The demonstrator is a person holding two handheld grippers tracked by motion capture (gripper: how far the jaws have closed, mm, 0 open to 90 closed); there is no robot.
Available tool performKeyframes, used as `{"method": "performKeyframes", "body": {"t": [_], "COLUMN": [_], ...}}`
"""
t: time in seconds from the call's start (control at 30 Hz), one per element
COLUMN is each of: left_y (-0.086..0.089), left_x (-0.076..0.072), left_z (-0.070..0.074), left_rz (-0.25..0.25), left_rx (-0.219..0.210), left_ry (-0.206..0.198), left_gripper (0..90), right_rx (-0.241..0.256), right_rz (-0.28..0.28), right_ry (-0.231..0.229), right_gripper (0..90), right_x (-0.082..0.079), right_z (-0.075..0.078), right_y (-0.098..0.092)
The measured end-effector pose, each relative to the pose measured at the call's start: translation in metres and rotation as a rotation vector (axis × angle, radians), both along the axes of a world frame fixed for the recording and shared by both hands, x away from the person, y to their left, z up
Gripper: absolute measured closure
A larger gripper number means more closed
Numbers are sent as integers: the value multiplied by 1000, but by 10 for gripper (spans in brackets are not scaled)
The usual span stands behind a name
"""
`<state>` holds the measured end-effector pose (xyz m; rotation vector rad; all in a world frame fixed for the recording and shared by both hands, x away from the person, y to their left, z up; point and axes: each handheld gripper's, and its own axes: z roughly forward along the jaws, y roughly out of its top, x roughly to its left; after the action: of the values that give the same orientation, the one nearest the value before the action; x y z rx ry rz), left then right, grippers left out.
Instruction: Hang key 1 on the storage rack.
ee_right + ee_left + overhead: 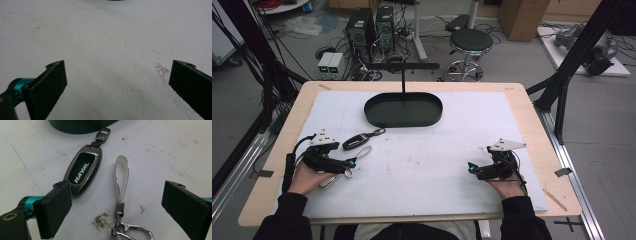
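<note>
Lab or robotics workroom. Computer towers and tangled cables on grey floor, round stool, black frame struts around a white-topped wooden table.

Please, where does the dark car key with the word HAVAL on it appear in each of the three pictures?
High view: the dark glossy HAVAL car key lies left of centre, just ahead of the left gripper, near the black oval tray.
Left gripper view: upper left of centre, beside the silver loop strap.
Right gripper view: not in it.
Shared landmark: the black oval tray, at the top edge of the left gripper view.
</note>
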<state>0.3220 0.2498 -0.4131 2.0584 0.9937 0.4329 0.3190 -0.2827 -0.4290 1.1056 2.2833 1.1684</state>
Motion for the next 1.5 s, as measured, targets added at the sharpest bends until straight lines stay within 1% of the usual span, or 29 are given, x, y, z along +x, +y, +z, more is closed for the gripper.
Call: {"method": "performKeyframes", "body": {"t": [0.13, 0.2, 0.3, 0.37, 0.43, 0.5, 0.57, 0.67, 0.7, 0.73, 0.8, 0.83, 0.87, 0.93, 0.97, 1.03, 1.07, 1.1, 1.13, 1.2, 1.27, 1.3, 1.33, 1.4, 1.43, 1.5], "left_y": [-4, -8, -15, -20, -25, -29, -31, -32, -32, -32, -31, -31, -30, -28, -27, -28, -28, -28, -28, -28, -26, -26, -25, -26, -26, -27], "left_x": [5, 8, 15, 18, 21, 24, 26, 29, 29, 30, 31, 31, 31, 33, 33, 33, 32, 32, 32, 32, 32, 32, 32, 30, 30, 28], "left_z": [-1, -2, -5, -7, -9, -10, -11, -14, -15, -15, -15, -15, -15, -16, -17, -17, -17, -17, -16, -16, -16, -16, -16, -15, -15, -15], "left_rz": [-18, -35, -69, -87, -97, -99, -101, -99, -90, -85, -77, -76, -74, -83, -84, -80, -79, -79, -80, -71, -71, -66, -67, -73, -84, -104], "left_rx": [10, 14, 57, 70, 104, 131, 134, 156, 163, 169, 166, 162, 148, 128, 136, 155, 162, 157, 161, 172, 162, 159, 161, 172, 172, 174], "left_ry": [12, 33, 77, 92, 102, 103, 113, 139, 145, 145, 147, 149, 156, 190, 192, 192, 183, 179, 177, 169, 179, 178, 180, 168, 169, 162], "left_gripper": [98, 104, 111, 124, 128, 129, 138, 151, 153, 162, 183, 202, 232, 319, 334, 395, 421, 453, 509, 580, 696, 738, 765, 820, 845, 857], "right_rx": [-9, -13, -18, -20, -20, -22, -21, -17, -15, -13, -16, -16, -17, -18, -18, -17, -17, -19, -18, -18, -20, -23, -24, -26, -28, -30], "right_rz": [3, 7, 8, 11, 11, 10, 4, -6, -4, -7, -6, -6, -6, -6, -2, -6, -5, -8, -9, -11, -10, -10, -10, -12, -14, -16], "right_ry": [-1, 2, 9, 7, 9, 8, -3, -13, -21, -20, -18, -18, -20, -22, -25, -27, -32, -38, -39, -40, -39, -41, -41, -41, -40, -40], "right_gripper": [8, 8, 8, 8, 8, 8, 8, 8, 8, 9, 9, 9, 9, 13, 15, 15, 14, 15, 15, 15, 14, 15, 15, 15, 15, 15], "right_x": [1, 1, 1, 1, 1, 1, 1, 0, 0, 0, 0, 1, 1, 1, 1, 1, 2, 2, 2, 2, 2, 2, 2, 3, 3, 3], "right_z": [-1, -2, -2, -2, -2, -2, -1, 0, 0, 1, 0, 0, 0, 1, 1, 1, 1, 1, 2, 2, 1, 1, 1, 1, 1, 1], "right_y": [1, 1, 2, 2, 2, 3, 3, 3, 2, 2, 2, 3, 3, 3, 3, 4, 4, 3, 3, 4, 4, 4, 5, 5, 5, 5]}}
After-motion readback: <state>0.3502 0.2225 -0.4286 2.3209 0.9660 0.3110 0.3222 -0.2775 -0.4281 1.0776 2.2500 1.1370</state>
